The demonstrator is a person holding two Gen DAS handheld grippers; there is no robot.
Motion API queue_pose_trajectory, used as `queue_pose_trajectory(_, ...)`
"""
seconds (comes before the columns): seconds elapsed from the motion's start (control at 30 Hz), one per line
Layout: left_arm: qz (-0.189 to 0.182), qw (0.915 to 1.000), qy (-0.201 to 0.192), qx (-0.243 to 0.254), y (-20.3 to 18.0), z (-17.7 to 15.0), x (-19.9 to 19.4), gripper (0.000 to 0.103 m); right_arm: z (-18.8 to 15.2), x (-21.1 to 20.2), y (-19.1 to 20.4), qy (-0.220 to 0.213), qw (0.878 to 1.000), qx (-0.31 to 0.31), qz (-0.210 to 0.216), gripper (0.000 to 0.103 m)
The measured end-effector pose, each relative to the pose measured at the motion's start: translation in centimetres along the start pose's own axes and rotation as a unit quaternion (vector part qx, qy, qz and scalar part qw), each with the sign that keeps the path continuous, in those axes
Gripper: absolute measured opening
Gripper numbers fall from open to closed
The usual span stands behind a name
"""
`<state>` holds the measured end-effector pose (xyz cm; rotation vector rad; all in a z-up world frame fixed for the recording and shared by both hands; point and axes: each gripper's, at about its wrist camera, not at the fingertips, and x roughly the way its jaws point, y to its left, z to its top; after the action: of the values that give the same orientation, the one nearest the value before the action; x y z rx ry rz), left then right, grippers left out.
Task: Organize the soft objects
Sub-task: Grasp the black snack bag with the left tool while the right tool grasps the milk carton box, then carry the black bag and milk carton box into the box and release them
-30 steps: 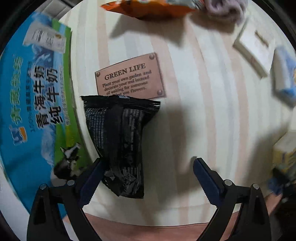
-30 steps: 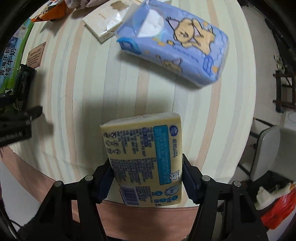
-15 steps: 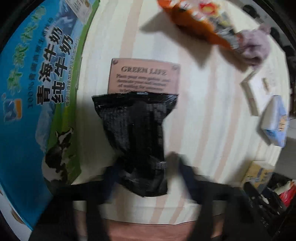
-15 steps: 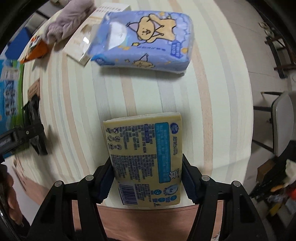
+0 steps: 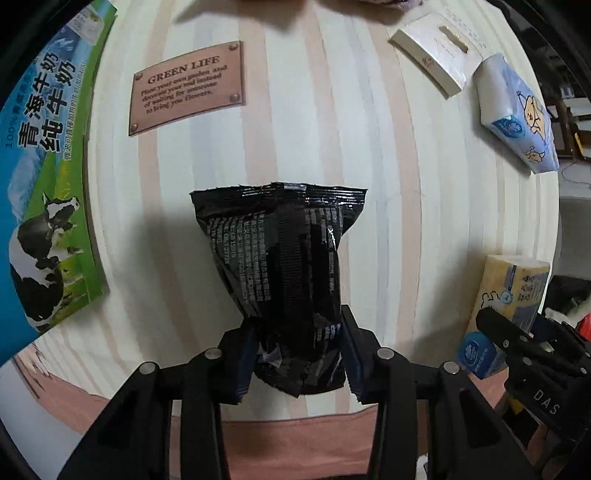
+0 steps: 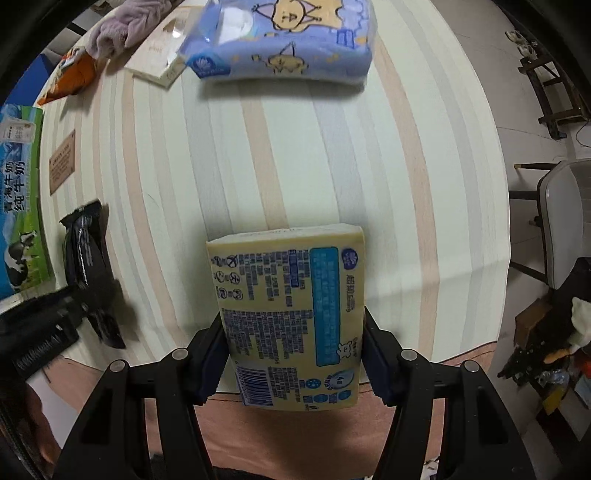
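A black snack packet [image 5: 280,251] hangs pinched at its lower end between the blue pads of my left gripper [image 5: 297,350]. Its jaws are closing on the packet and squeeze it in above the striped tablecloth [image 5: 388,221]. The right wrist view shows the same packet [image 6: 83,251] at the left edge. My right gripper [image 6: 293,354] is shut on a yellow tissue pack [image 6: 288,295], gripped by its sides, printed back up, over the table's near edge. In the left wrist view that pack [image 5: 513,288] appears at the right.
A blue cartoon tissue pack [image 6: 288,40] and a white flat card pack [image 5: 439,55] lie at the far side. Further left are a purple cloth [image 6: 125,26] and an orange snack bag [image 6: 70,77]. A milk carton box [image 5: 40,184] and a brown plaque [image 5: 188,88] sit left. A chair [image 6: 561,221] stands off the table's right.
My left gripper went from wide open beside the black packet to closed on it and shifted along the table. The right gripper rolled slightly while keeping hold of the yellow pack.
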<state>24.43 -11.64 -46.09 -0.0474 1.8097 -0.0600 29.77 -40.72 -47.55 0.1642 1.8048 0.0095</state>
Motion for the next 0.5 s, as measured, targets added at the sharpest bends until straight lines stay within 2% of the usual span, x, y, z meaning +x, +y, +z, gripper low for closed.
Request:
queue_pose_trajectory(0.1, 0.004, 1.0000, 0.004, 0.001, 0.1, 0.8, 0.0, 0.038, 0.6, 0.1, 0.6, -0.001, 1.000, -0.003, -0.011, 0.067)
queue_pose_trajectory(0.17, 0.006, 1.0000, 0.003, 0.002, -0.1, 0.2, 0.2, 0.038, 0.5, -0.1, 1.1, 0.000, 1.000, 0.001, -0.014, 0.067)
queue_pose_trajectory(0.2, 0.011, 0.9999, -0.002, 0.003, -0.7, 0.8, -0.2, 0.037, 0.8, 0.4, 2.0, 0.003, 1.000, 0.003, -0.016, 0.067)
queue_pose_trajectory(0.23, 0.014, 0.9999, -0.004, 0.004, -1.2, 2.7, -1.1, 0.036, 1.0, 0.5, 2.3, 0.002, 1.000, 0.006, -0.016, 0.066)
queue_pose_trajectory(0.27, 0.012, 0.9998, -0.011, 0.006, -1.3, 2.4, -1.8, 0.035, 1.2, 0.3, 2.4, -0.001, 1.000, 0.011, -0.014, 0.066)
queue_pose_trajectory(0.37, -0.005, 0.9989, -0.043, 0.015, -2.2, 0.9, -6.1, 0.034, 0.8, -0.6, 2.8, -0.012, 1.000, 0.016, 0.002, 0.066)
queue_pose_trajectory(0.4, -0.012, 0.9983, -0.054, 0.019, -2.4, 1.2, -6.7, 0.034, 0.7, -1.7, 3.2, -0.020, 1.000, 0.015, 0.013, 0.065)
queue_pose_trajectory(0.5, -0.033, 0.9929, -0.109, 0.033, -2.1, -0.3, -12.7, 0.034, -0.7, -5.9, 4.6, -0.051, 0.998, 0.004, 0.046, 0.065)
